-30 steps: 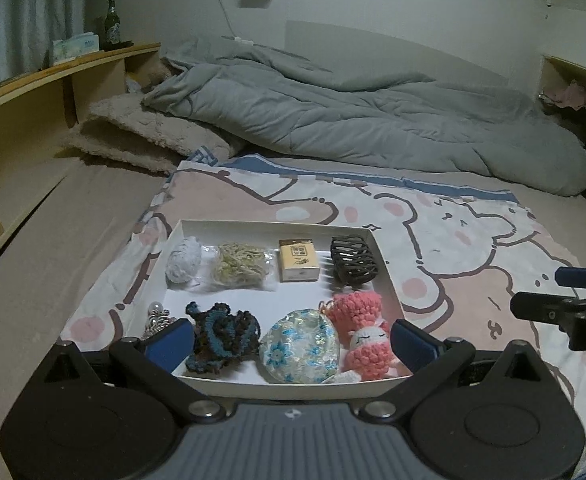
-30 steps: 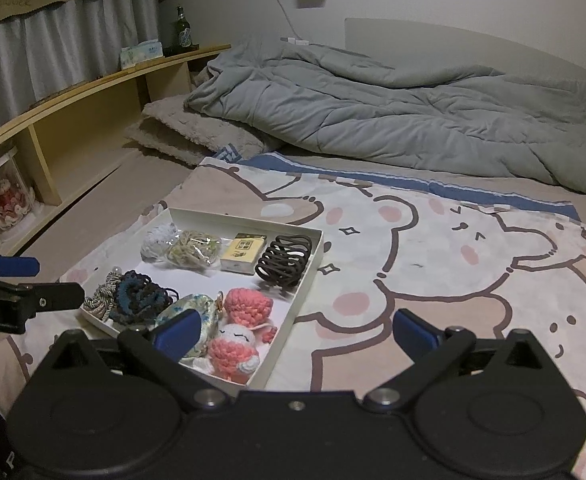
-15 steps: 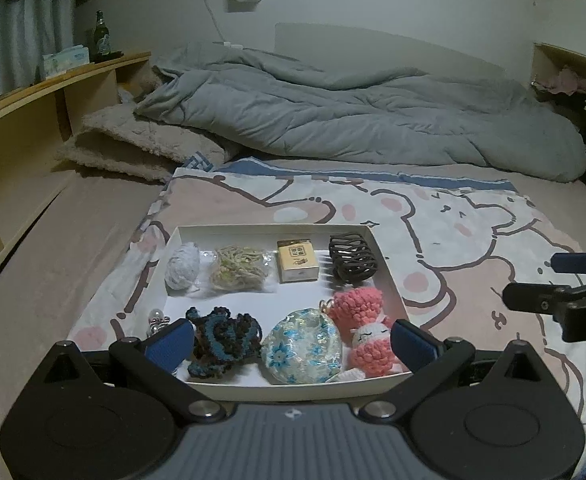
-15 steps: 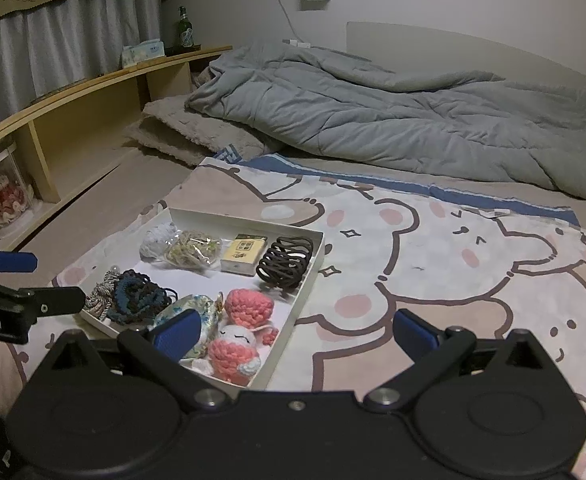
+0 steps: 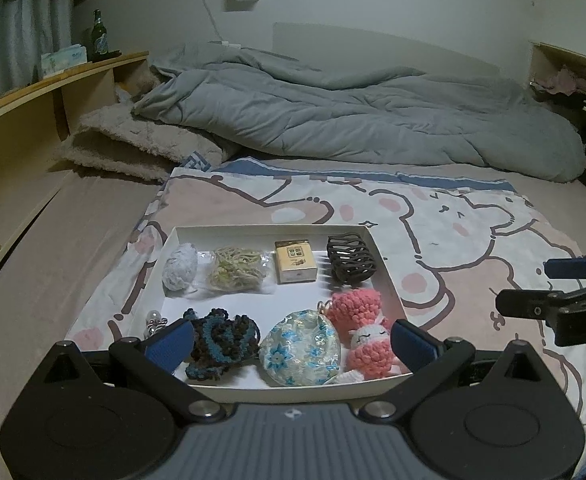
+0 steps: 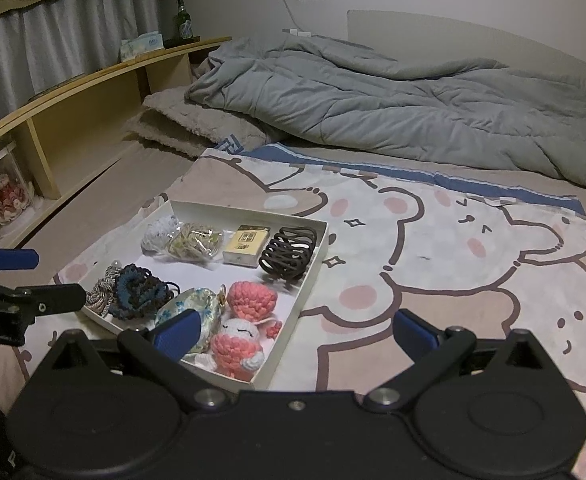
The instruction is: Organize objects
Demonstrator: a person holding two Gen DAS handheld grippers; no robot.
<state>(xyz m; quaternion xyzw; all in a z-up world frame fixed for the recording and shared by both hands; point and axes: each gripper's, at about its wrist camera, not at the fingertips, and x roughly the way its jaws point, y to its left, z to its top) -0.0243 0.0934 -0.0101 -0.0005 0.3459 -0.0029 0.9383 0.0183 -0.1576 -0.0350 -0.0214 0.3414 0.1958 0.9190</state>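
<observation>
Eight small items sit in a shallow white tray [image 5: 385, 264] on the bear-print blanket [image 5: 453, 216], in two rows. Notes run left to right.

Back row:
- White knitted ball [image 5: 180, 267]: soft and light by the look of it; pinch across the middle.
- Clear bag of pale string or bands [image 5: 236, 269]: film probably slippery; take the bulk, not a corner.
- Small yellow box [image 5: 295, 267]: stiff, flat-sided, likely the easiest grip, across its two long sides.
- Dark claw hair clip [image 5: 351, 258]: rigid, open ribs; a finger could slip through, so grip the solid spine.

Front row:
- Beaded piece [image 5: 155, 320] at the tray's left edge, partly hidden; material unclear.
- Dark blue-brown crochet piece [image 5: 223, 340]: floppy, will likely sag; grab a bunched part.
- Round floral pouch [image 5: 301, 350]: satin-like, probably slick and flat; pinch at the rim.
- Pink crochet doll [image 5: 367, 338], touching the pouch: squashy, light; take the body.

Left gripper [image 5: 293, 338]: fingers wide apart, holding nothing, hovering at the tray's near edge over the front row.
Right gripper [image 6: 295, 330]: also spread and empty, over the tray's near right corner and the blanket.

Nothing looks fragile or heavy; snagging yarn is my main worry.
</observation>
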